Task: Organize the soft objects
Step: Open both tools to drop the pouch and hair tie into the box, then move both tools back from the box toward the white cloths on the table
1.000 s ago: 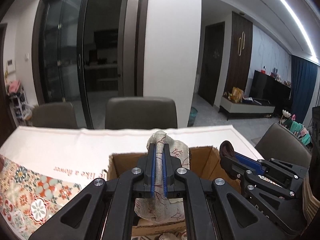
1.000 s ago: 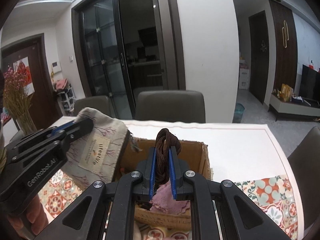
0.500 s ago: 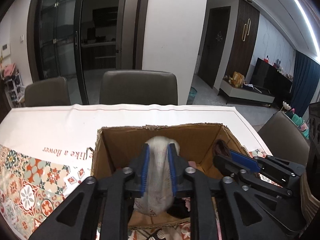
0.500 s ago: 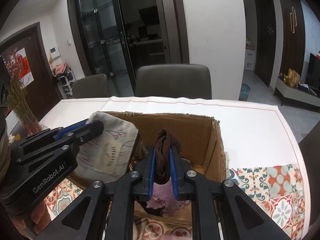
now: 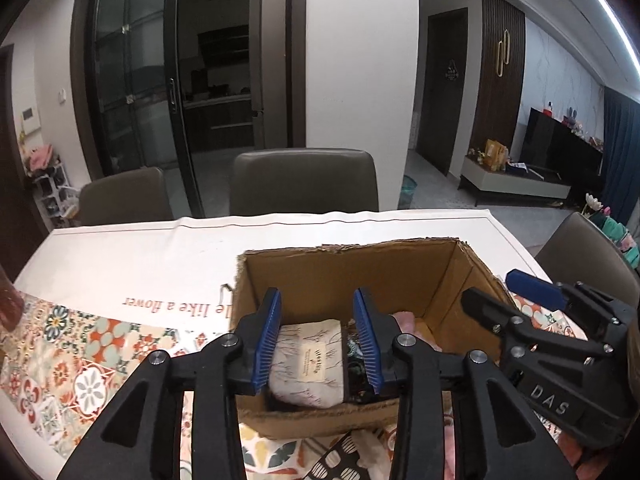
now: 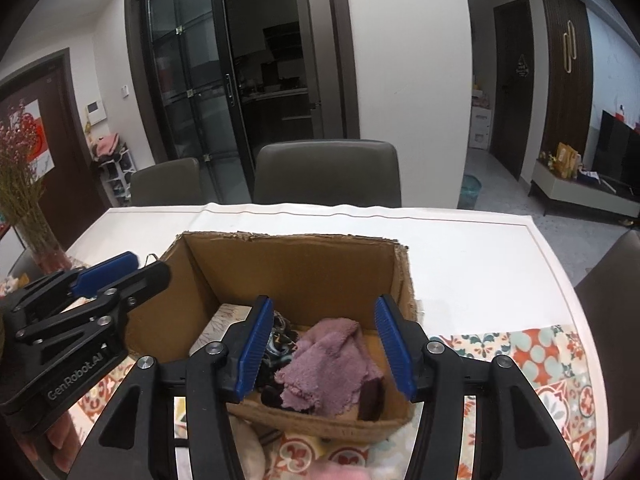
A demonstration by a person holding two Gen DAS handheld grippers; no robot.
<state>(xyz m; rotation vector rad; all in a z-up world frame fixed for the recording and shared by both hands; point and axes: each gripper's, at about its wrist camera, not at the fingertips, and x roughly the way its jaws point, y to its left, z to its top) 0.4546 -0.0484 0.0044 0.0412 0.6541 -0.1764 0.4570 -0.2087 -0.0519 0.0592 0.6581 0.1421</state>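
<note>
left gripper point(image 5: 318, 336): jaws spread wide, holding nothing; hovers over the near-left part of the box.
right gripper point(image 6: 326, 344): jaws spread, empty; hovers over the near-right part of the box.
box point(image 5: 356, 268): open cardboard box on the worktop point(image 5: 132, 256), near the front edge, partly on the patterned mat point(image 5: 76, 360).
pouch point(image 5: 306, 362): cream printed pouch lying in the box, against its left wall and near its front wall. Label faces up.
pouch axis: long axis looks to run front-to-back in the box, but its far end is hidden by the gripper, so can't say for sure.
purple cloth point(image 6: 326, 362): crumpled in the right half of the box, no clear axis; a dark patterned item point(image 6: 280, 336) sits between it and the pouch.
stage: my read is that both items are dropped and the next pick comes from the soft things just in front of the box point(image 6: 248, 452).
risk 1: pulling the grippers back low could catch the front wall and drag the light box toward the worktop edge.
risk 2: a finger could snag the loose cloth and lift it out.
risk 3: grippers are close together; crossing paths could make them hit.
</note>
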